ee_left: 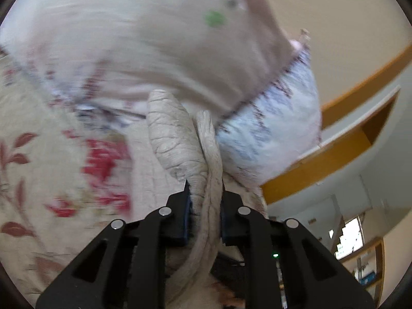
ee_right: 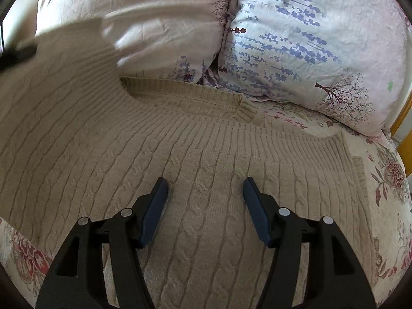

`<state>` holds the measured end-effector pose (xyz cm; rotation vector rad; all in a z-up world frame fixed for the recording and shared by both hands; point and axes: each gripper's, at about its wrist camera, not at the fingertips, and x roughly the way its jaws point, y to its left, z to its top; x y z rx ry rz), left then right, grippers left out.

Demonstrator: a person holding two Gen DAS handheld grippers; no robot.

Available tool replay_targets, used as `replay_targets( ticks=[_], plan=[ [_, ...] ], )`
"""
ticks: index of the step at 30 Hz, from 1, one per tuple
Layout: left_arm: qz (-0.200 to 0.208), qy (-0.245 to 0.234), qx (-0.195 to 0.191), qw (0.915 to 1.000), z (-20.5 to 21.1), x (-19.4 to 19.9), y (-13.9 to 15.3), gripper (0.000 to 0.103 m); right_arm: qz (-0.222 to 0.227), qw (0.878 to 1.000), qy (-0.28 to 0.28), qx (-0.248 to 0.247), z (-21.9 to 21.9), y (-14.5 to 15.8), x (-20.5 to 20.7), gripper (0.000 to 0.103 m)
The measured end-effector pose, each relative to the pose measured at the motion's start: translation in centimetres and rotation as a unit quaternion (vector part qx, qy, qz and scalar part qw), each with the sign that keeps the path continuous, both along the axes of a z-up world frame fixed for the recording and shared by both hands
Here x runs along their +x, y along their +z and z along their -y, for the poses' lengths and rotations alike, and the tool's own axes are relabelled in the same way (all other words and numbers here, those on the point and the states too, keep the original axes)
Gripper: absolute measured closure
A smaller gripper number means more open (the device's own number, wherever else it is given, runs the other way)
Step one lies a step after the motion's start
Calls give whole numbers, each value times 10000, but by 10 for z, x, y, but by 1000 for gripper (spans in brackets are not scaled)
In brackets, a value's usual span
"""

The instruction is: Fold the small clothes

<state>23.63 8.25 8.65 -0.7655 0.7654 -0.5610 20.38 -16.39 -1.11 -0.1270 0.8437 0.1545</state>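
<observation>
A beige cable-knit sweater (ee_right: 195,159) lies spread on a floral bedspread (ee_right: 386,180). Its ribbed hem runs across the far side, and its left part is lifted and blurred. My right gripper (ee_right: 204,188) is open and empty, its fingers just above the middle of the sweater. My left gripper (ee_left: 204,193) is shut on a bunched edge of the sweater (ee_left: 177,139), which stands up between its pads. The other gripper shows as a dark blur at the left edge of the right wrist view (ee_right: 18,54).
Two pillows lean at the head of the bed: a pale pink one (ee_right: 154,20) and a white one with purple flowers (ee_right: 309,41). A wooden bed frame (ee_left: 334,152) and white wall lie to the right.
</observation>
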Motion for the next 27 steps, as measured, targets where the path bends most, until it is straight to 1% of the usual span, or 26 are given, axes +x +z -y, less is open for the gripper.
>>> replay_targets(
  ticks=[4, 7, 10, 12, 14, 15, 19, 23, 24, 26, 27],
  plan=[
    [149, -335, -45, 9993, 36, 7, 8, 88, -2, 10000, 48, -3, 0, 0, 0, 40],
    [51, -510, -227, 9984, 58, 12, 3, 88, -10, 9999, 140, -1, 1, 0, 1, 38],
    [-4, -628, -395, 9972, 75, 16, -1, 88, -42, 9996, 239, 169, 9, 1, 2, 38],
    [-31, -714, -436, 9965, 84, 16, -4, 88, -66, 9985, 282, 455, 22, 5, -2, 38],
    [-65, -793, -437, 9959, 94, 16, -6, 88, -46, 9955, 132, 941, 49, 14, -10, 38],
    [-86, -855, -460, 9952, 101, 16, -7, 88, -12, 9940, 61, 1091, 61, 18, -14, 38],
    [-89, -1115, -492, 9925, 134, 17, -9, 88, 83, 9848, -397, 1689, 120, 29, -30, 38],
    [-182, -1353, -413, 9898, 170, 23, -19, 88, 3, 9735, -838, 2127, 165, 27, -36, 38],
    [-276, -1415, -326, 9890, 182, 25, -26, 87, -37, 9701, -926, 2242, 173, 25, -36, 38],
    [-584, -1551, -150, 9860, 202, 29, -42, 83, -110, 9602, -1027, 2594, 187, 21, -37, 38],
    [-709, -1640, -144, 9838, 208, 30, -47, 81, -136, 9560, -1038, 2741, 192, 20, -37, 38]
  ],
)
